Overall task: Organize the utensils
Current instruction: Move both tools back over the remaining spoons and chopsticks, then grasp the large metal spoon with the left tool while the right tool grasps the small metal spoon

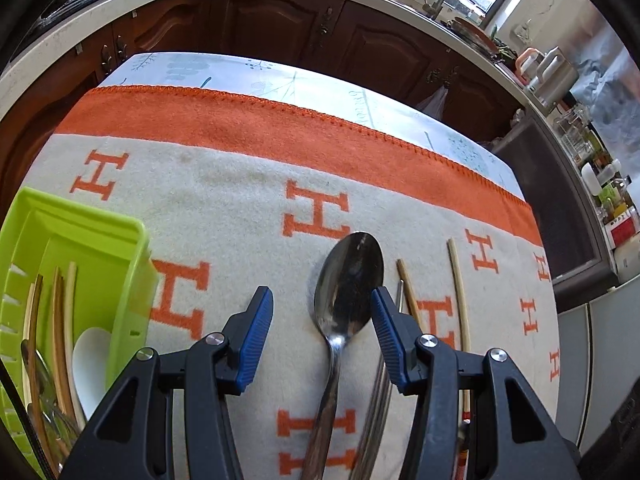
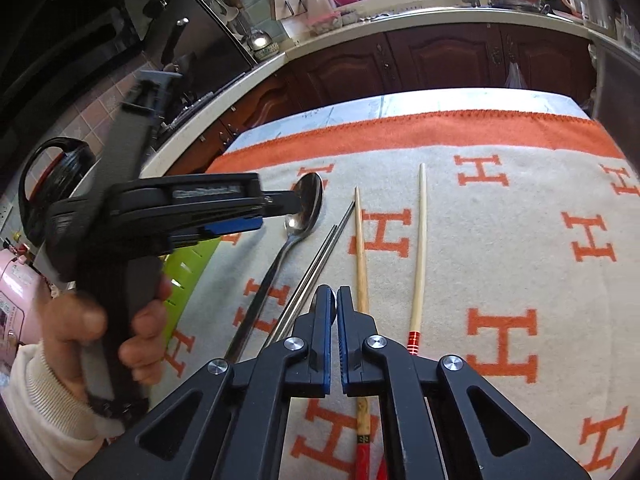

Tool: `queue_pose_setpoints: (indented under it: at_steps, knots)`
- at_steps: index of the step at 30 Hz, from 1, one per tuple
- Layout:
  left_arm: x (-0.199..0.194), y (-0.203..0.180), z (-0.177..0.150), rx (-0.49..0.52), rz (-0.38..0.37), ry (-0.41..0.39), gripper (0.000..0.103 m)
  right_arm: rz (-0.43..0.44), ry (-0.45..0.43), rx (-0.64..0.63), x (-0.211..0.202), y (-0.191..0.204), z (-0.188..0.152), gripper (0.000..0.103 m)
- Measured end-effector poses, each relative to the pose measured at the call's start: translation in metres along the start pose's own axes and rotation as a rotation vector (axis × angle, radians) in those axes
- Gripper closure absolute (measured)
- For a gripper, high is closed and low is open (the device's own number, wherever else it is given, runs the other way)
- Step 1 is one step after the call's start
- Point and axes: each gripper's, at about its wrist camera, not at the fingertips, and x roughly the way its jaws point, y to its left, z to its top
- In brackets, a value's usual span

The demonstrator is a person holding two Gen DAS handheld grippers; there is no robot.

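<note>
A steel spoon lies on the H-patterned cloth, its bowl pointing away. My left gripper hangs open over it, one blue pad on each side of the bowl and neither touching it. The right wrist view shows that same left gripper in a person's hand, above the spoon. To the spoon's right lie a pair of metal chopsticks, a wooden chopstick and a pale chopstick. My right gripper is shut just above the near ends of the metal and wooden ones, with nothing visible between its pads.
A lime green slotted tray at the left holds several chopsticks and a white spoon. The cloth has an orange border at its far edge. Dark wooden cabinets and a cluttered worktop stand beyond the table.
</note>
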Motion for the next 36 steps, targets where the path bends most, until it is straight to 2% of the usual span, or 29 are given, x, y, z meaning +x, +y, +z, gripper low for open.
queue_pose_setpoints:
  at_steps: [6, 12, 14, 15, 16, 20, 25, 30, 36]
  knots:
    - [0.01, -0.004, 0.004, 0.025, 0.032, -0.022, 0.054, 0.027, -0.026, 0.022, -0.018, -0.012, 0.001, 0.1]
    - [0.014, -0.018, -0.002, 0.127, 0.085, -0.068, 0.054, 0.036, -0.021, 0.05, -0.029, -0.024, -0.007, 0.1]
    - [0.014, -0.022, -0.004, 0.151, 0.074, -0.076, 0.064, 0.036, -0.013, 0.06, -0.026, -0.028, -0.01, 0.1]
    - [0.013, -0.022, -0.005, 0.156, 0.054, -0.075, 0.077, 0.035, -0.01, 0.065, -0.024, -0.03, -0.01, 0.1]
    - [0.013, -0.023, -0.005, 0.156, 0.022, -0.064, 0.086, 0.037, -0.006, 0.073, -0.023, -0.032, -0.012, 0.1]
    - [0.014, -0.025, -0.007, 0.162, 0.001, -0.07, 0.089, 0.042, 0.002, 0.094, -0.018, -0.038, -0.014, 0.1]
    - [0.007, -0.018, -0.008, 0.113, -0.042, -0.078, 0.101, 0.049, 0.0, 0.114, -0.019, -0.042, -0.016, 0.1]
    - [-0.006, -0.017, -0.015, 0.124, -0.041, -0.127, 0.102, 0.059, -0.016, 0.134, -0.026, -0.044, -0.014, 0.1]
    - [-0.048, -0.011, -0.024, 0.139, -0.062, -0.215, 0.103, 0.07, -0.063, 0.121, -0.048, -0.036, -0.009, 0.1]
